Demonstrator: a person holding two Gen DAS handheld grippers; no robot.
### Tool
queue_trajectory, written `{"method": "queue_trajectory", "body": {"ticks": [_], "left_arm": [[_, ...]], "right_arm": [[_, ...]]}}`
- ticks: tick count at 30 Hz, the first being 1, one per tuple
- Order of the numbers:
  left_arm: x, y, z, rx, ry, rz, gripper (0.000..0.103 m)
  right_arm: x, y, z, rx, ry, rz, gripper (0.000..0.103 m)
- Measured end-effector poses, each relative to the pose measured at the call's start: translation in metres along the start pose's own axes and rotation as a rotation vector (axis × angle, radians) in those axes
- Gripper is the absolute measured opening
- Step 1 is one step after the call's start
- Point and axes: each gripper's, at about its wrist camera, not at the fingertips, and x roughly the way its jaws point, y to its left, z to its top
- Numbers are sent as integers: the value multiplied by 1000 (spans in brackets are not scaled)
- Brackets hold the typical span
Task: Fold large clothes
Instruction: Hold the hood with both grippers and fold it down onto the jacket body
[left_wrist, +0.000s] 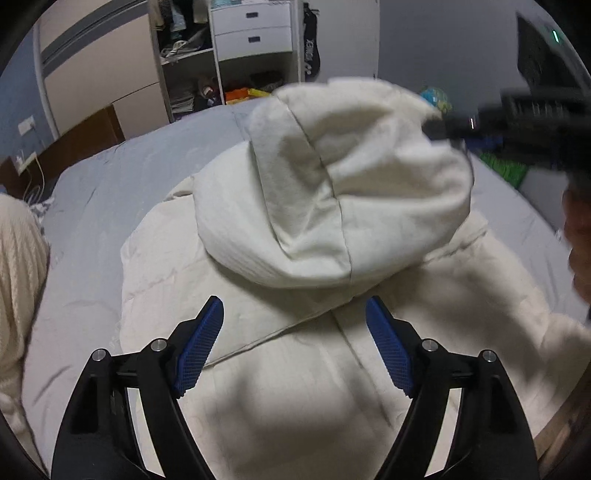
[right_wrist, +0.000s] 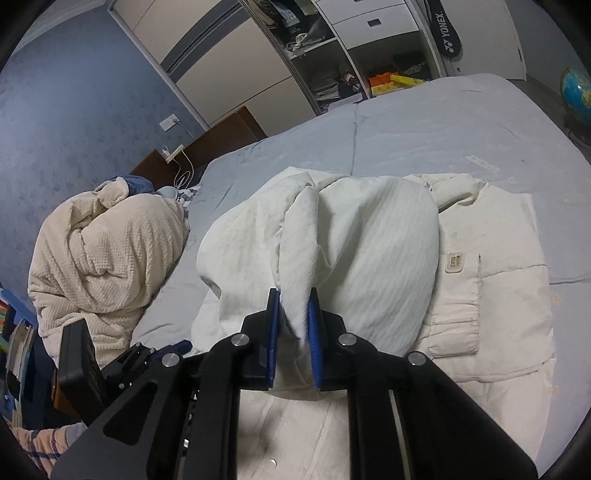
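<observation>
A large white padded jacket (left_wrist: 280, 387) lies spread on the grey bed (left_wrist: 110, 192). Its hood (left_wrist: 332, 199) is lifted and curled over the jacket body. My left gripper (left_wrist: 294, 314) is open and empty, hovering just above the jacket below the hood. My right gripper (right_wrist: 293, 306) is shut on the edge of the hood (right_wrist: 369, 240), holding it up over the jacket (right_wrist: 491, 266). In the left wrist view the right gripper (left_wrist: 439, 127) appears blurred at the upper right, at the hood's far edge.
A cream knitted garment (right_wrist: 107, 254) is heaped on the bed's left side, also at the left edge in the left wrist view (left_wrist: 18, 280). A wardrobe with open shelves (left_wrist: 229, 51) stands beyond the bed. A globe (right_wrist: 576, 96) sits at right.
</observation>
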Motion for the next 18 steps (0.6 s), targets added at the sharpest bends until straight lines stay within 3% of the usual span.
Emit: {"method": "queue_trajectory", "body": {"ticks": [5, 8, 9, 10, 12, 15, 18], "left_arm": [[-8, 16, 39, -181, -89, -107, 76], [1, 21, 63, -290, -95, -159, 65], [6, 21, 69, -316, -82, -177, 55], [18, 21, 74, -350, -43, -205, 39], [36, 18, 75, -358, 29, -202, 21], [62, 7, 55, -323, 123, -149, 16], [76, 6, 28, -349, 178, -148, 16]], "right_arm": [[1, -2, -14, 11, 11, 4, 11], [7, -3, -28, 8, 36, -1, 11], [10, -3, -33, 11, 47, -4, 11], [12, -4, -36, 12, 55, -5, 11], [21, -6, -48, 9, 82, -17, 11], [34, -14, -67, 13, 120, -46, 11], [46, -31, -88, 46, 159, -66, 11]]}}
